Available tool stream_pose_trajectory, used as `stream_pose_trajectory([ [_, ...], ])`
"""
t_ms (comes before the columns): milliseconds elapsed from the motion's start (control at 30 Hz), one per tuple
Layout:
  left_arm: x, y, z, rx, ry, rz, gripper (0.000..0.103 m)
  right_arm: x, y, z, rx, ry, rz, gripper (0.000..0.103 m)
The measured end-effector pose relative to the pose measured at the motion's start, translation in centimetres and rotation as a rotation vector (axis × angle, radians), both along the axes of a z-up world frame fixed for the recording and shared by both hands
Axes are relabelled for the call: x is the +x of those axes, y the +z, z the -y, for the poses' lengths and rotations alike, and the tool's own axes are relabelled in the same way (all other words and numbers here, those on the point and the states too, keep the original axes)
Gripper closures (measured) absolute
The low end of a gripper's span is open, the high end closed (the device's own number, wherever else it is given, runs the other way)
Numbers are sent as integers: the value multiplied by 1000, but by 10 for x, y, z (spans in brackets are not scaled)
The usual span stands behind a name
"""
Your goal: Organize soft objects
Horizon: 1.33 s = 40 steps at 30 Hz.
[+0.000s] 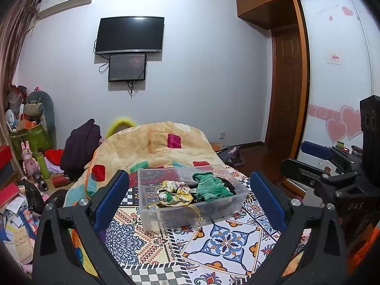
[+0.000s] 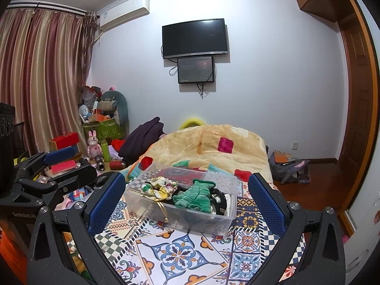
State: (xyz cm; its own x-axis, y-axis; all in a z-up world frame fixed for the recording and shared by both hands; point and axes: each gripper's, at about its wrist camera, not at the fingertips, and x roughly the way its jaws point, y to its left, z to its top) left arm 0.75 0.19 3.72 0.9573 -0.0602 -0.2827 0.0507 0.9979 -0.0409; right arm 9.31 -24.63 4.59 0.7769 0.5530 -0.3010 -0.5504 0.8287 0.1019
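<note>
Clear-plastic storage bin (image 1: 190,204), holding a floral scrunchie (image 1: 174,193) and green knit cloth (image 1: 210,187), sits mid-bed on the patterned bedspread (image 1: 225,242); both tools, left (image 1: 190,201) and right (image 2: 187,201), hang spread and empty, and a careless reach could tip the light bin on soft bedding.

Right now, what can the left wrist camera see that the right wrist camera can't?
Only the left wrist view shows the pink hearts on the sliding wardrobe door. Only the right wrist view shows the striped curtains and the backpack on the floor. Both show the clear box holding the green glove and floral scrunchie, the TV, and both open grippers.
</note>
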Motion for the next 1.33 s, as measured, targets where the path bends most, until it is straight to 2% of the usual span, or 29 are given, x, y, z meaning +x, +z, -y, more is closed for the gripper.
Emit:
stream_pose_trajectory([
  [833,-6,3,-4,-40,-16,7,0,-4,2,-4,6,13,-1,0],
  [1333,-2,0,-6,-46,-29,-22,0,0,-3,-4,9,14,-37,0],
])
